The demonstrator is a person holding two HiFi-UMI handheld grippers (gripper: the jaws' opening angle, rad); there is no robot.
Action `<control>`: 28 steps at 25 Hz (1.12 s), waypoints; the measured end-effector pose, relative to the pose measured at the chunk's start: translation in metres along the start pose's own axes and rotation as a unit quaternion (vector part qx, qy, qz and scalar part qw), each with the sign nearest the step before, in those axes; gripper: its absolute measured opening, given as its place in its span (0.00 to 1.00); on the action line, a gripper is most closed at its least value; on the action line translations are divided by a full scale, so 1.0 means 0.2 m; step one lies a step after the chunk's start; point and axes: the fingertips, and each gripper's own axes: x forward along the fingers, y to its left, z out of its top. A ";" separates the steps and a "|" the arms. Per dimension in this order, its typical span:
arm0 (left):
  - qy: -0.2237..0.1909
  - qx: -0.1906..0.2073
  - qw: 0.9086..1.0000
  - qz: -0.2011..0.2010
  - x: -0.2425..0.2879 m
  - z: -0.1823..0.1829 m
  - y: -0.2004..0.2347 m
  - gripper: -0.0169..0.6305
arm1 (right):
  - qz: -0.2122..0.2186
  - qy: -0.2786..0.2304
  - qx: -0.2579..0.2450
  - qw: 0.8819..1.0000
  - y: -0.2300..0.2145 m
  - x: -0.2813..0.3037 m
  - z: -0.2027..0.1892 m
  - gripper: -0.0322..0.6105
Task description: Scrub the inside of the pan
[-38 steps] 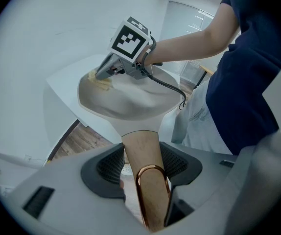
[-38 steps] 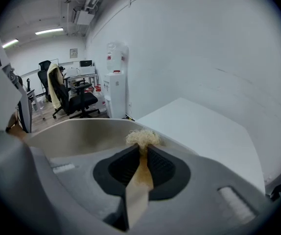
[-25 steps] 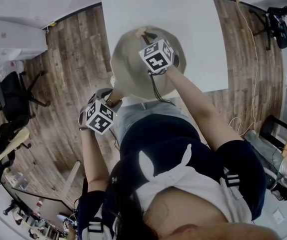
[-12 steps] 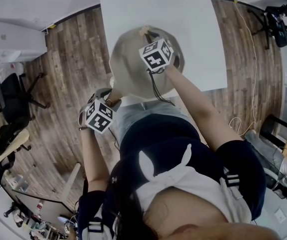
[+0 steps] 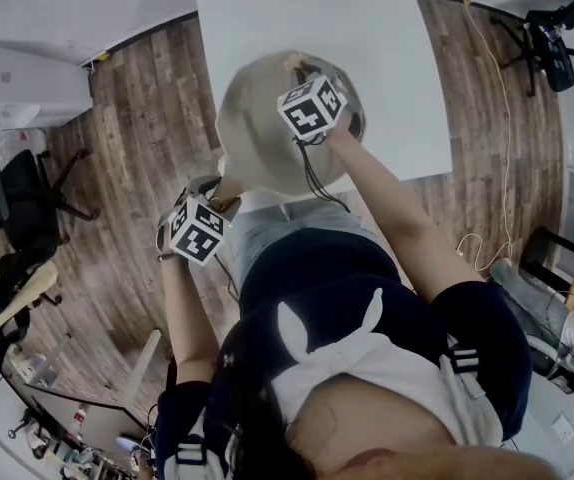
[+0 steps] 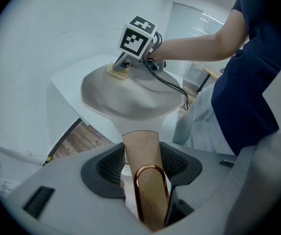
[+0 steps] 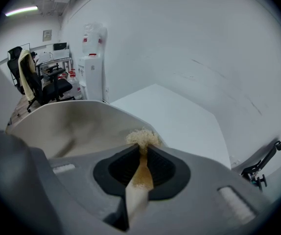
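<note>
Bright even indoor light, soft shadows; fisheye-warped edges, dark vignetted corners

No readable text, no labels (anywhere in view)

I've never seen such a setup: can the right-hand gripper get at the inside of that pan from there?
Probably yes: the right gripper, shut on the brush, is over the open pan with nothing between, and the left gripper grips the handle.
</note>
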 end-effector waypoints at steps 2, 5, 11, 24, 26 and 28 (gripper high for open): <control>0.000 -0.001 1.000 0.002 0.00 -0.01 0.00 0.37 | -0.007 0.015 -0.018 1.000 -0.01 -0.01 -0.03 0.12; -0.004 -0.003 1.000 0.002 0.00 -0.01 0.00 0.37 | -0.016 0.035 -0.041 0.998 -0.02 -0.03 -0.05 0.12; -0.004 -0.004 1.000 0.002 -0.01 0.00 0.00 0.37 | -0.026 0.057 -0.070 0.996 -0.05 -0.06 -0.10 0.12; -0.007 -0.018 1.000 0.002 -0.01 0.01 -0.01 0.37 | 0.003 0.129 -0.144 0.981 -0.08 -0.11 -0.22 0.12; -0.004 -0.021 1.000 0.002 -0.01 0.00 -0.01 0.37 | 0.008 0.142 -0.152 0.978 -0.08 -0.11 -0.24 0.12; -0.005 -0.023 1.000 0.004 -0.01 0.01 0.00 0.37 | 0.021 0.163 -0.165 0.972 -0.07 -0.11 -0.26 0.12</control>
